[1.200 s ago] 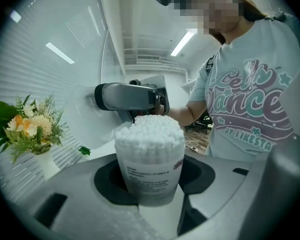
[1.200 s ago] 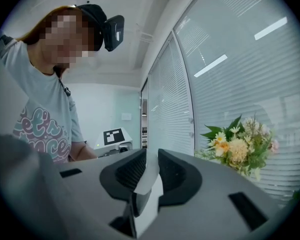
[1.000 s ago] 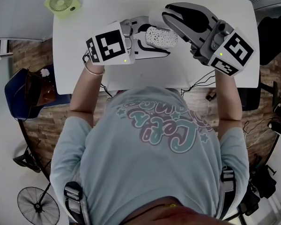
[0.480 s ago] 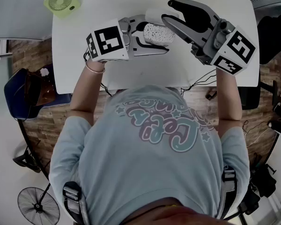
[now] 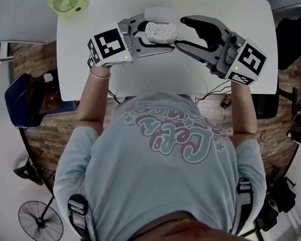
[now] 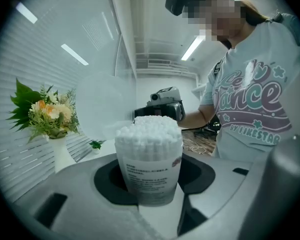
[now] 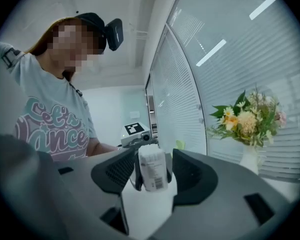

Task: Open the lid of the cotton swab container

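The cotton swab container point(image 5: 161, 32) is a clear tub packed with white swabs, held over the white table. My left gripper point(image 5: 159, 36) is shut on its body, a dark pad on each side point(image 6: 150, 159). Its translucent lid point(image 5: 160, 13) is swung back at the far side and shows as a pale disc point(image 6: 101, 106) in the left gripper view. My right gripper point(image 5: 180, 32) is just right of the tub; its jaws have just been opening and nothing is between them. In the right gripper view the tub point(image 7: 151, 169) shows beyond the spread jaws.
A small green fan point(image 5: 66, 2) sits at the table's far left corner. A vase of flowers point(image 6: 45, 116) stands by the blinds, also seen as flowers point(image 7: 247, 124) from the other side. Cables point(image 5: 215, 89) hang over the near table edge point(image 5: 155, 92). A blue chair point(image 5: 30, 94) stands at the left.
The right gripper, earlier narrow over the tub's top, has opened and drawn down and to the right. The lid now lies swung back. The left gripper with the tub shifted slightly farther away.
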Motion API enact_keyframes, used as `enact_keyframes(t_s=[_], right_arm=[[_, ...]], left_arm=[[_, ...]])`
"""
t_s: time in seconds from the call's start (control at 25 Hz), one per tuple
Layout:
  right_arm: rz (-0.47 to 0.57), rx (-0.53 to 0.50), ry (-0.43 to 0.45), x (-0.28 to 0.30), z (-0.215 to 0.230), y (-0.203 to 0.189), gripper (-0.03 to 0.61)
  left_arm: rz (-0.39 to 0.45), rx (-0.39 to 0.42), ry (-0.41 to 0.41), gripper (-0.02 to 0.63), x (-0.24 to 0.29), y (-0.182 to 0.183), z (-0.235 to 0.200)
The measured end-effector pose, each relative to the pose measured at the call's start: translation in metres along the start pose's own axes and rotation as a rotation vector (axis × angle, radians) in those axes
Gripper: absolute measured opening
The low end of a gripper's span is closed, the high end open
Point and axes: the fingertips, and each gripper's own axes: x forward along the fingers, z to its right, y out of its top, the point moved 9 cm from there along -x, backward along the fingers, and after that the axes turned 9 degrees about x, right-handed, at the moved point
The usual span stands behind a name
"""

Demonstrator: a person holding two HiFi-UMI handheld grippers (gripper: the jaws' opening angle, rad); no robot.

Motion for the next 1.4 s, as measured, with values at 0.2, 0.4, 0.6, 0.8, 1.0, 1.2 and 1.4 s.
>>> enact_keyframes(t_s=[0.2,0.4,0.6,0.8,1.0,1.2,1.4], right_arm=[[-0.051,-0.048,0.014,0.007,-0.005,-0.01,0.229],[-0.078,-0.092,0.02,0.013,-0.007,-0.012,0.227],[-0.07,-0.134,0.038,0.023,-0.009,-0.018,0.213],[-0.029,-0.122,0.073,0.021,-0.007,-0.018,0.201],[0.003,-0.119,0.096,0.018,-0.006,-0.017,0.192],[0.002,-0.137,0.12,0.015,-0.005,-0.02,0.192],[-0.035,-0.157,0.119,0.016,0.005,-0.038,0.192]], left_arm=[[-0.003,0.019,-0.017,0.201,0.003,0.005,0.001],[-0.01,0.042,-0.042,0.2,0.012,0.011,0.004],[-0.011,0.04,-0.072,0.201,0.018,0.011,0.007],[0.011,0.044,-0.056,0.202,0.013,0.011,0.006],[0.044,0.057,-0.021,0.222,0.007,0.012,0.006],[0.024,0.051,-0.016,0.221,0.003,0.008,0.008],[-0.087,0.065,0.005,0.222,0.011,-0.011,0.009]])
